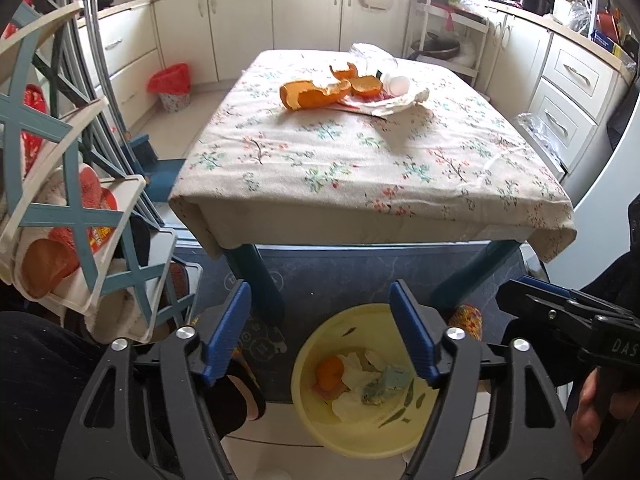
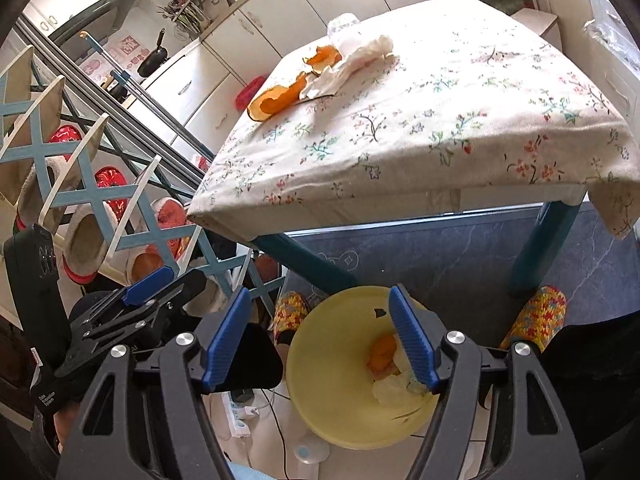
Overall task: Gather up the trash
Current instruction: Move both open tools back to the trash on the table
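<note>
1. Left gripper [image 1: 320, 330] jaws wide apart, nothing held, hovering over the yellow bin [image 1: 362, 416] on the floor.
2. Right gripper [image 2: 320, 334] also spread wide, empty, above the same yellow bin [image 2: 344, 400]; its far side seen at the right edge of the left wrist view.
3. Inside bin: orange peel piece [image 1: 330, 370], crumpled white tissue [image 1: 356, 376], blue-green scrap [image 1: 386, 386], maybe a sponge, too blurred to be sure.
4. Knitted slippers [image 2: 534, 320] on the dark floor mat [image 1: 340, 268], just beside the bin.
5. Shoe rack [image 2: 80, 184] with slippers off to the left.
6. Table with floral cloth [image 1: 360, 168] beyond the bin, teal legs.
7. Remaining trash at the far end of the table: long orange peel [image 1: 308, 94], two smaller peel pieces [image 1: 356, 80], white paper wrapper [image 1: 396, 104], clear plastic bottle [image 1: 372, 56], all touching or bunched together.
8. Red-lined bin [image 1: 172, 88] by the cabinets [image 1: 240, 20], far left.
</note>
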A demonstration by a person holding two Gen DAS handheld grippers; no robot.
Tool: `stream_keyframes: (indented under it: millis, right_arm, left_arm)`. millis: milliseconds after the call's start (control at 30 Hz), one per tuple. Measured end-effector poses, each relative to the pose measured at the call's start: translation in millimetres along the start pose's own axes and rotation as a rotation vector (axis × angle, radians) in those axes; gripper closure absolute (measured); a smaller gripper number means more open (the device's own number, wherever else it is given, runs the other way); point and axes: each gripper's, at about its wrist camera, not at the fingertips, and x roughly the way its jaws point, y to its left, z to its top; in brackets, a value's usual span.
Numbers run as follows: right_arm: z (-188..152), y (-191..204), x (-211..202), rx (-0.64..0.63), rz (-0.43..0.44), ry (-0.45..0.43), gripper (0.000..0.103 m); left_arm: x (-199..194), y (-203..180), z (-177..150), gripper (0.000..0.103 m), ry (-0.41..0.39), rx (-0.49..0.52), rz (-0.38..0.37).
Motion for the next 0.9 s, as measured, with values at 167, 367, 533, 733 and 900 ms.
stream_keyframes:
  millis: [167,367,533,733,900]
  right_arm:
    - [0.5,2.8,-0.2,-0.009,-0.001,-0.009,0.033]
    - [2.0,5.8,-0.5,-0.02,0.0,-0.019,0.032]
    - [8.1,11.5,-1.7,-0.039,-0.003,-0.038,0.031]
    - [18.7,15.6,4.0,-0.049,0.001,-0.05,0.03]
    - [28.4,18.5,7.2,-0.053,0.009,-0.054,0.03]
  left_arm:
    - [-0.6,1.3,1.3,0.028,-0.01,-0.004,0.011]
    - [0.9,-1.7,2.9,0.024,-0.018,0.001,0.017]
    - [0.5,2.5,14.9,0.022,-0.039,-0.02,0.011]
    - [7.3,16.8,33.2,0.021,-0.055,-0.088,0.008]
    - [12.7,22.0,51.3,0.021,-0.073,-0.104,0.011]
